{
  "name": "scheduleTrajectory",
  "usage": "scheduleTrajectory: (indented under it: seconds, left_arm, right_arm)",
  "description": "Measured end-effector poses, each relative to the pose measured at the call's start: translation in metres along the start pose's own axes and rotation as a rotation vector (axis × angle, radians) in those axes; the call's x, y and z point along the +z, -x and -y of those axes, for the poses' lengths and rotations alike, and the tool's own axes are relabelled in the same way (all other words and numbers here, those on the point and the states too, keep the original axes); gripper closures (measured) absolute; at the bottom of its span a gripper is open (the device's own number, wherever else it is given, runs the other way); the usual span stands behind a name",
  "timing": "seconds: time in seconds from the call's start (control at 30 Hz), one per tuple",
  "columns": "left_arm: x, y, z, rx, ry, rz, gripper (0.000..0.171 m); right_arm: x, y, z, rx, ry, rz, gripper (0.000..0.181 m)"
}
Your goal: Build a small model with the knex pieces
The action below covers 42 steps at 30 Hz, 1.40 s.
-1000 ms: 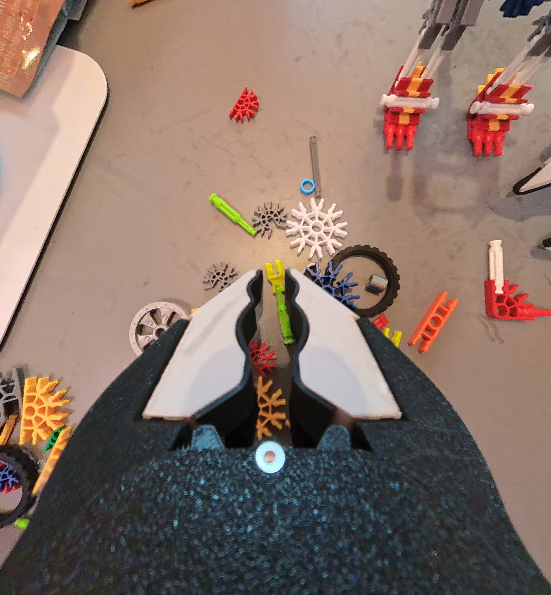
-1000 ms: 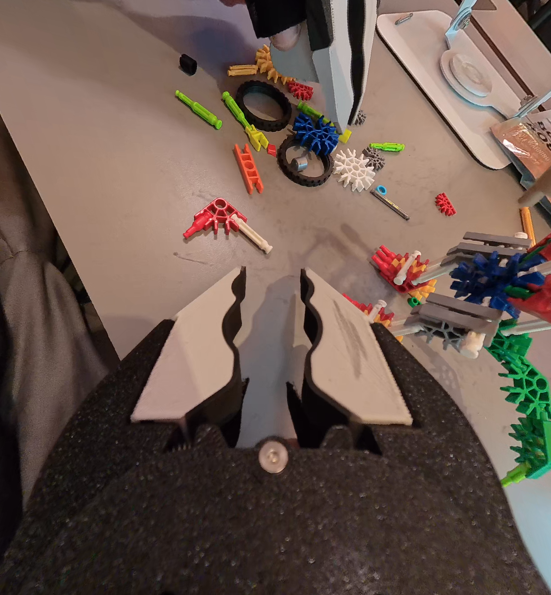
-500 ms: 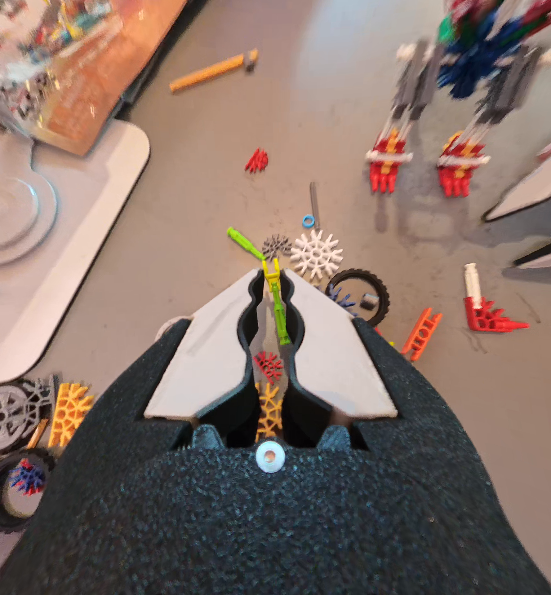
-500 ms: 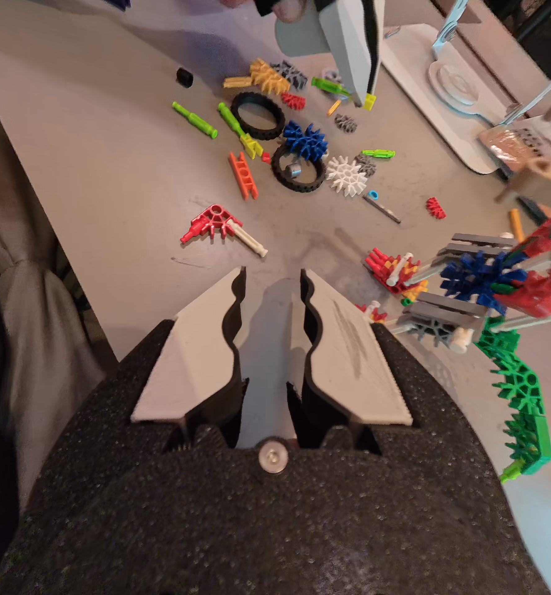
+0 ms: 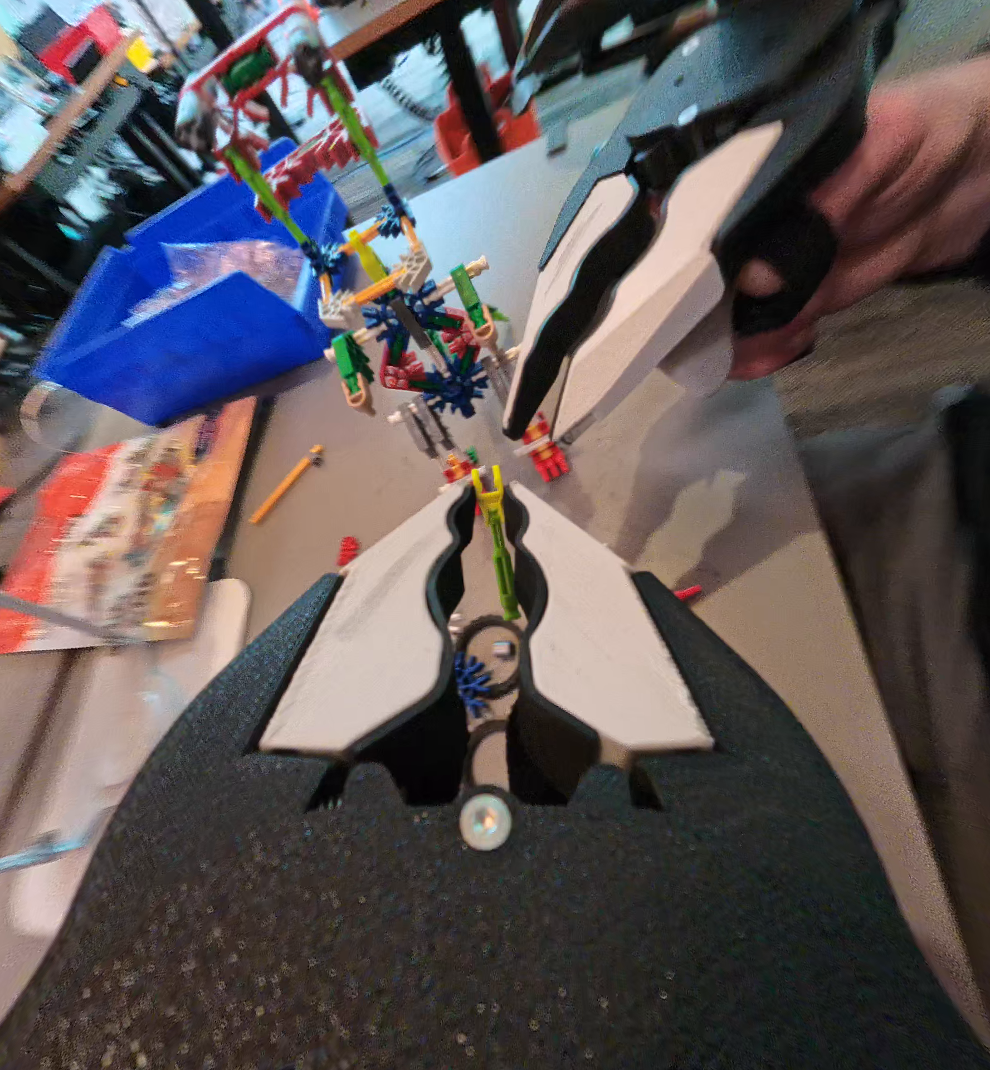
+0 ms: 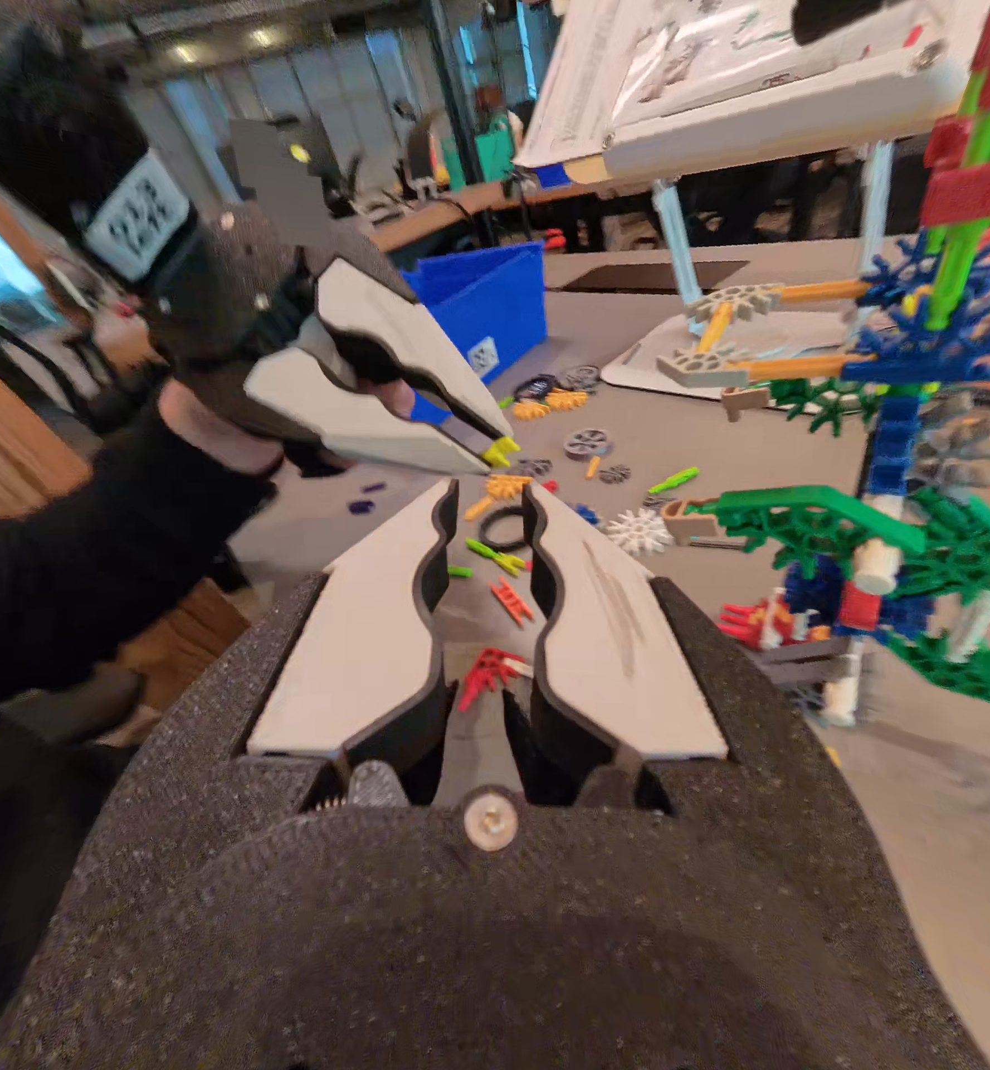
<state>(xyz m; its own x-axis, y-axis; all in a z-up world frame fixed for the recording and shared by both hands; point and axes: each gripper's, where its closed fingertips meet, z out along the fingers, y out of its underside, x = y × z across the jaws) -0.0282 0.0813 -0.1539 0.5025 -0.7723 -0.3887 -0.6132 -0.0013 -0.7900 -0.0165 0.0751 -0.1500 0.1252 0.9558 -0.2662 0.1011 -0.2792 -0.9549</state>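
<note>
My left gripper is shut on a green rod with a yellow clip end, held above the grey table. The clip end sticks out past the fingertips. A tall, many-coloured construction-toy model stands just beyond it. My right gripper is open and empty, raised over loose parts. It shows at the upper right of the left wrist view, tips down beside the model's red feet. In the right wrist view the left gripper and the yellow clip sit just above my right fingertips, with the model to the right.
Loose parts lie on the table: a black tyre, an orange ladder piece, a red connector and a white snowflake connector. A blue bin, an orange box and an orange rod lie to the left. The grippers are tip to tip, or close to it. The red connector lies around 11 cm away from my left fingertips.
Both grippers have risen and tilted from looking down at the table to looking across it. My left gripper has carried the rod up towards the model and the right gripper.
</note>
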Motion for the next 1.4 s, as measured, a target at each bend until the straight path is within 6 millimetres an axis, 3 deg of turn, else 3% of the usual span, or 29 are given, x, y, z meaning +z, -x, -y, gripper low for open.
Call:
scheduleTrajectory:
  seconds: [0.1,0.27,0.37,0.87,0.93,1.0,1.13,1.27,1.4]
  left_arm:
    - [0.001,-0.010,0.005,0.177,0.062,0.066,0.164]
    - [0.003,-0.013,0.015,0.307,0.077,0.146,0.164]
    - [0.003,-0.017,0.019,0.331,0.052,0.155,0.165]
    - [0.000,-0.005,0.036,0.271,-0.058,0.238,0.170]
    - [-0.001,-0.003,0.038,0.250,-0.065,0.237,0.170]
    - [-0.004,0.003,0.041,0.212,-0.078,0.242,0.171]
    - [-0.010,0.026,0.052,0.082,-0.100,0.243,0.170]
    - [-0.002,0.044,0.059,-0.045,-0.096,0.176,0.171]
    - [0.011,0.058,0.062,-0.144,-0.071,0.095,0.170]
  right_arm:
    - [-0.001,0.001,0.006,0.136,-0.047,0.056,0.160]
    - [0.001,0.009,0.004,0.266,-0.051,0.164,0.164]
    - [0.001,0.010,0.004,0.276,-0.051,0.177,0.175]
    - [-0.014,0.006,0.029,0.410,-0.167,0.232,0.177]
    - [-0.015,0.008,0.030,0.372,-0.155,0.217,0.172]
    - [-0.021,0.011,0.033,0.308,-0.140,0.201,0.156]
    - [-0.056,0.012,0.052,0.037,-0.134,0.130,0.155]
    - [-0.094,-0.017,0.082,-0.237,-0.121,-0.061,0.155]
    - [-0.104,-0.053,0.103,-0.323,-0.093,-0.123,0.159]
